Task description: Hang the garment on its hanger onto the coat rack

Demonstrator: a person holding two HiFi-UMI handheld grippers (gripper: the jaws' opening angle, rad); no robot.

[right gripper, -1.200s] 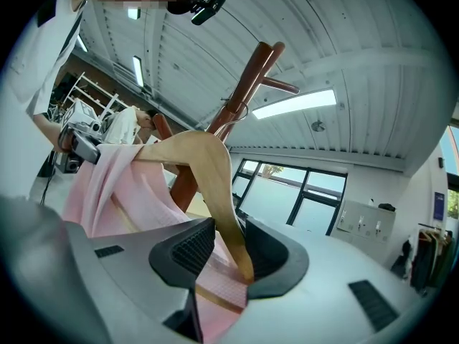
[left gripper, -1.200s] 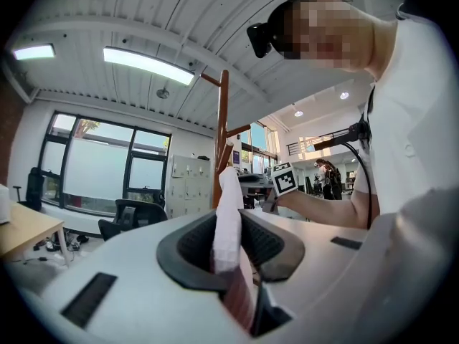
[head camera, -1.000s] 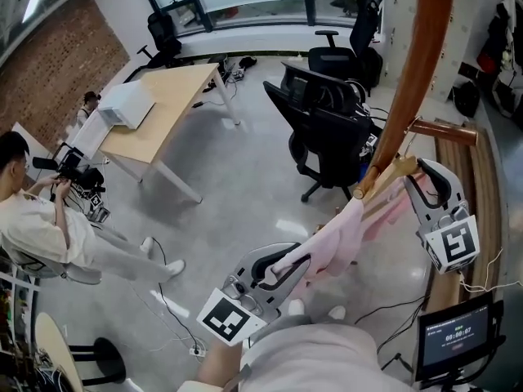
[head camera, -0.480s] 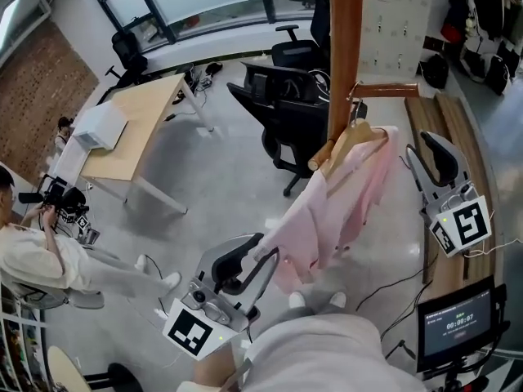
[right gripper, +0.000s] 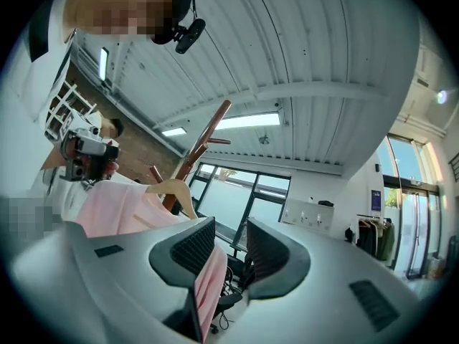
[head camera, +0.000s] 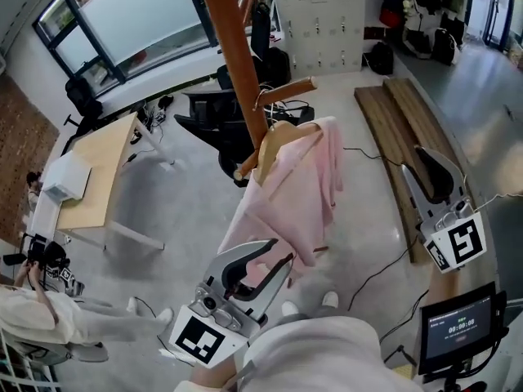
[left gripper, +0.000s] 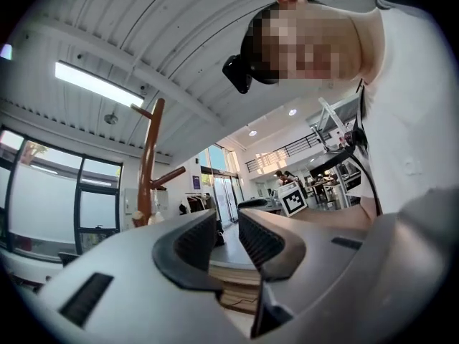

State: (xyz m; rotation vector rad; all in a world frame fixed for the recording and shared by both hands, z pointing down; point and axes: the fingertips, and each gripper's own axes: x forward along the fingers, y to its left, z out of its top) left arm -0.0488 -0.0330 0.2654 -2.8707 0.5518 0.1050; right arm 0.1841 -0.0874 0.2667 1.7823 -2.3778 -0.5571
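The rack rises at far centre, and the pink garment hangs from it on its hanger, whose hook looks seated over 1 peg. The hem drops toward the near side, just beside the left gripper. That gripper's jaws stand a narrow gap apart with nothing between them. The right gripper, well apart at right, also shows a narrow gap and holds nothing. The hanging looks done, and I judge that little is left beyond drawing the 2 grippers clear.
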